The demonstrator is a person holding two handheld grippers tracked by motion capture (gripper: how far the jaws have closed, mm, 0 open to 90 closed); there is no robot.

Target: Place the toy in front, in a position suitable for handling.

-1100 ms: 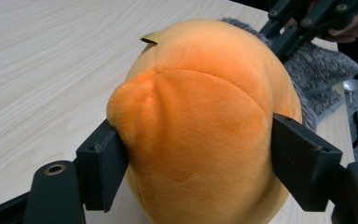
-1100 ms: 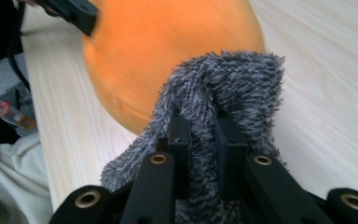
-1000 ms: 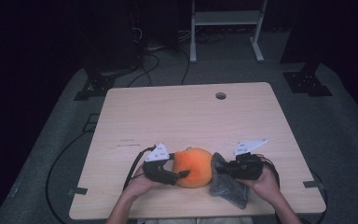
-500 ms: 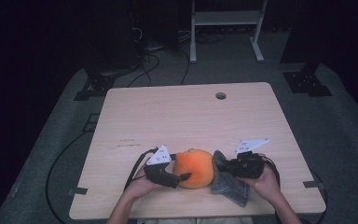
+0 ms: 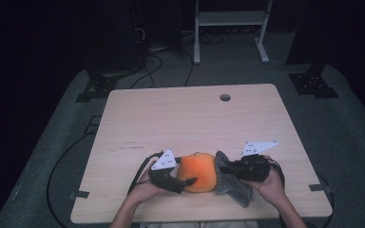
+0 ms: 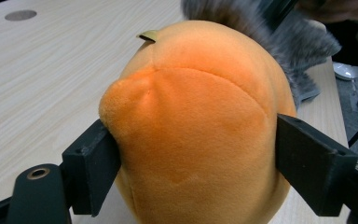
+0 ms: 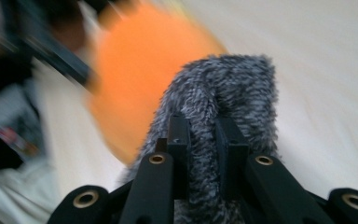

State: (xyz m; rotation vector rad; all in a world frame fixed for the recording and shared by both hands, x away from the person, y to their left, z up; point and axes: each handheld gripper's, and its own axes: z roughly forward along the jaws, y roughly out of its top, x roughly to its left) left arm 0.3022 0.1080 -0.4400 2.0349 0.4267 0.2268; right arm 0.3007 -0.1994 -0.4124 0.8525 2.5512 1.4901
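An orange plush fruit (image 5: pixel 199 172) with a small stem tab rests near the front edge of the wooden table (image 5: pixel 185 118). My left gripper (image 5: pixel 192 176) straddles it from the left. In the left gripper view both jaws still press the sides of the plush (image 6: pixel 196 126), which bulges above one pad; the jaws of this left gripper (image 6: pixel 193 154) have just been opening. My right gripper (image 5: pixel 223 167) is shut on a grey fuzzy cloth (image 5: pixel 233 187), pinched between its pads (image 7: pixel 179 135). That cloth (image 7: pixel 228 88) lies against the right side of the plush (image 7: pixel 140 74).
A round cable hole (image 5: pixel 225 97) sits at the table's far side. The left gripper's cable (image 5: pixel 140 172) loops across the tabletop to the left. A white stand (image 5: pixel 228 28) and dark equipment stand on the floor beyond the table.
The right gripper has lifted the grey cloth off the table and brought it up against the plush's right side. The left gripper has stayed around the plush.
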